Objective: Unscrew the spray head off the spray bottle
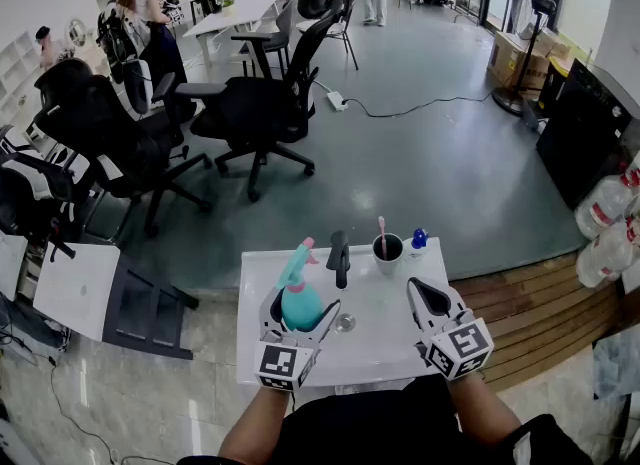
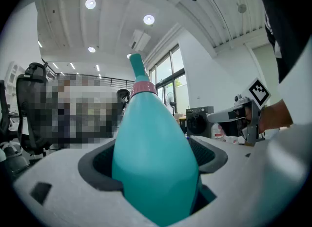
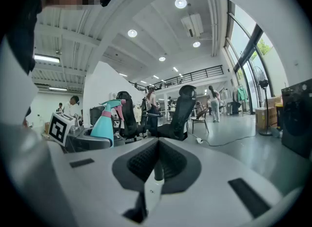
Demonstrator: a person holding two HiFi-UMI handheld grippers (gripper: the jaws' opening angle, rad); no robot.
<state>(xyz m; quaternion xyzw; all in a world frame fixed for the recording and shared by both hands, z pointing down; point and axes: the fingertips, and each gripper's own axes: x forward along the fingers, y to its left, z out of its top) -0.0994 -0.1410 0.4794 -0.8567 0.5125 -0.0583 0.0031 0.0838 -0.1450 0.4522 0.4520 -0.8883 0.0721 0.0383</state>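
Observation:
A teal spray bottle [image 1: 300,303] with a pink collar and teal spray head [image 1: 297,258] stands over the white table's left part, held by its body in my left gripper [image 1: 300,321]. In the left gripper view the bottle [image 2: 153,167] fills the space between the jaws, and its neck [image 2: 141,87] points up. My right gripper [image 1: 432,301] hovers over the table's right part, shut with nothing in it; its pads meet in the right gripper view [image 3: 157,162]. From there the bottle [image 3: 103,123] shows at the left.
On the white table [image 1: 390,338] stand a black object [image 1: 340,256], a white cup [image 1: 388,249] with a stick in it, a small blue-capped bottle [image 1: 419,241] and a small clear lid [image 1: 345,324]. Office chairs [image 1: 260,103] stand beyond; water jugs [image 1: 603,203] at right.

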